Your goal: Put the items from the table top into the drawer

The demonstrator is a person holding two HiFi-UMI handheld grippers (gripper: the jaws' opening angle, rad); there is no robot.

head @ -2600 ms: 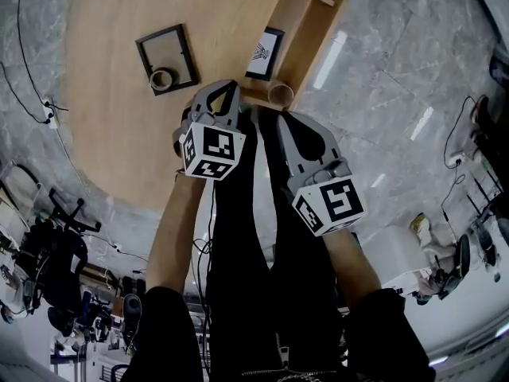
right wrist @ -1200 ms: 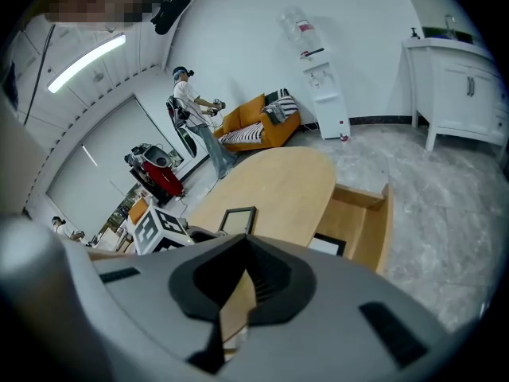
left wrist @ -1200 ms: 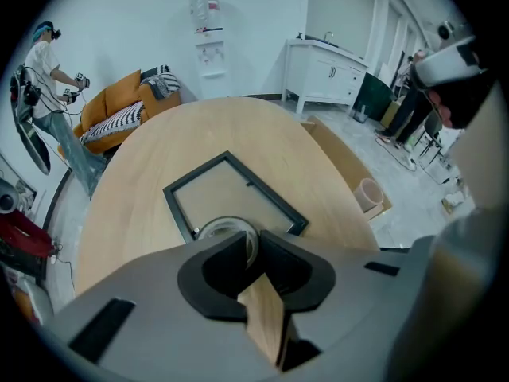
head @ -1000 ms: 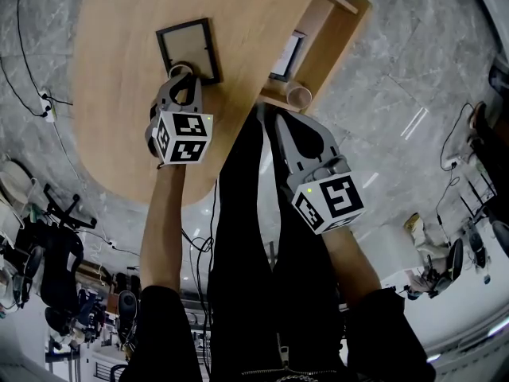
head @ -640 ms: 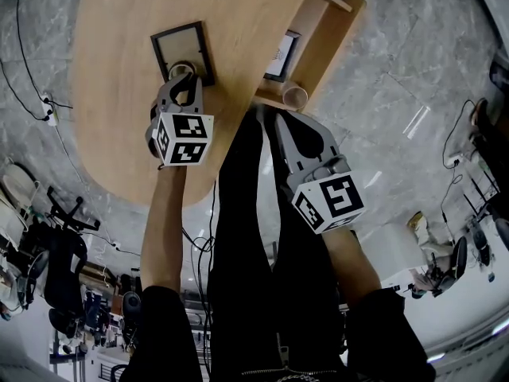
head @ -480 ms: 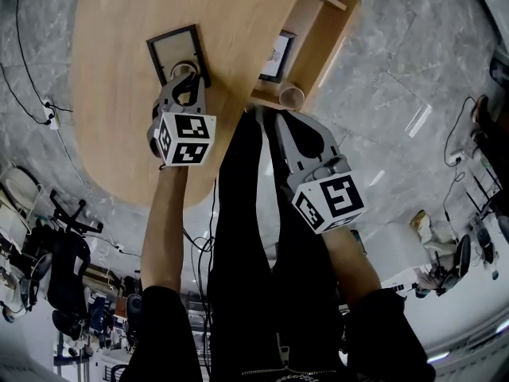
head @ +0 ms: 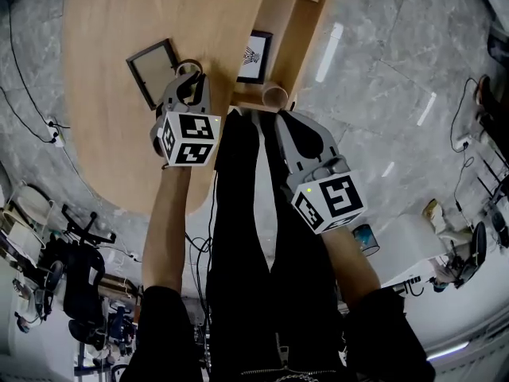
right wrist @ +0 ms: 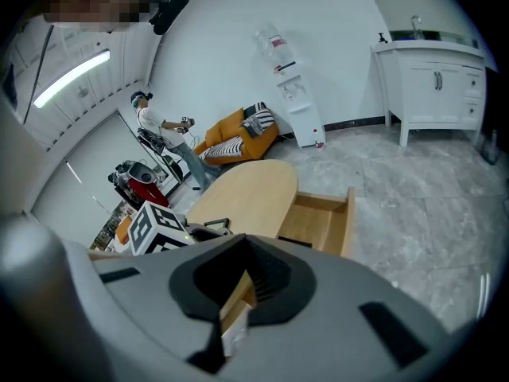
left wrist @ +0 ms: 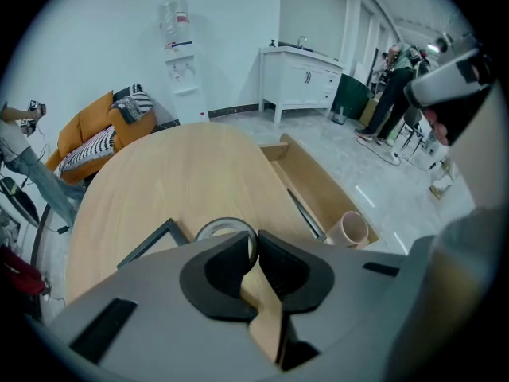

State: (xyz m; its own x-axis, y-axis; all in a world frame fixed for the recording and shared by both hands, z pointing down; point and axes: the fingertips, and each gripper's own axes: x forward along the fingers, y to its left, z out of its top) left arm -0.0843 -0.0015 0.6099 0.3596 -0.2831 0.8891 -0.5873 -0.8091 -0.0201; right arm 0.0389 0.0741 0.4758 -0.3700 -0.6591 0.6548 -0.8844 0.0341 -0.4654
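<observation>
Left gripper clamps a thin round tape ring over the smooth wooden table; right gripper closed.

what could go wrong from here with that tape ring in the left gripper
1. The left gripper pinches only the thin wall of the grey tape ring, so the ring might swing or slip out before it is over the open wooden drawer.
2. The drawer already holds a black-framed picture and a beige cup; a dropped ring may strike either.
</observation>
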